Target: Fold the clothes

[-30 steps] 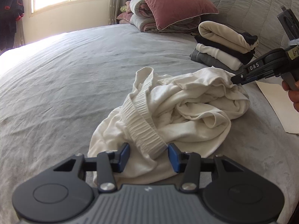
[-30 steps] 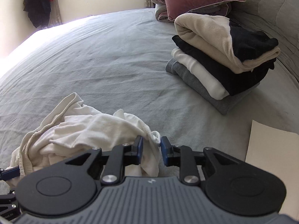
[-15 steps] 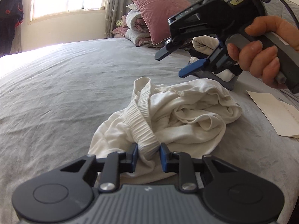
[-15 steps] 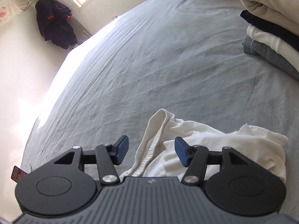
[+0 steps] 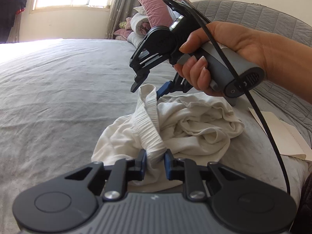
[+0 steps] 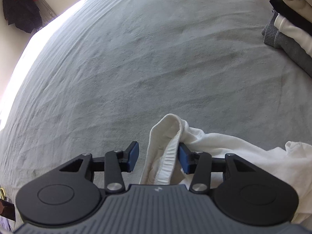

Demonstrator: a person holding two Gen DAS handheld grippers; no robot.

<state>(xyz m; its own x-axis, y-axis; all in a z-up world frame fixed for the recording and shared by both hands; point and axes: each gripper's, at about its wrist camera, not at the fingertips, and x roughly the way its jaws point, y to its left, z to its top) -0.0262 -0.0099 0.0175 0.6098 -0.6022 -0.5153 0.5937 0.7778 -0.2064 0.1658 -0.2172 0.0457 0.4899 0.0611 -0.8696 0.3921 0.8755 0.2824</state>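
Observation:
A crumpled cream garment (image 5: pixel 195 124) with a ribbed elastic waistband (image 5: pixel 148 124) lies on the grey bed (image 5: pixel 58 89). My left gripper (image 5: pixel 155 162) is shut on the near end of that waistband. In the left wrist view a hand holds my right gripper (image 5: pixel 145 90) tilted down over the raised far loop of the waistband. In the right wrist view my right gripper (image 6: pixel 158 158) is open, and the waistband (image 6: pixel 165 152) stands between its blue pads, close to the right one.
A stack of folded clothes (image 6: pixel 288 27) sits at the right on the bed. Pink and pale pillows (image 5: pixel 154 19) lean against the grey quilted headboard (image 5: pixel 253 19). A cream paper sheet (image 5: pixel 284 134) lies at the right. Dark clothes (image 6: pixel 21 5) hang on the far wall.
My left gripper went from open to shut on the waistband. My right gripper let go of the garment's edge, opened, swung over the pile and came down around the waistband's far loop.

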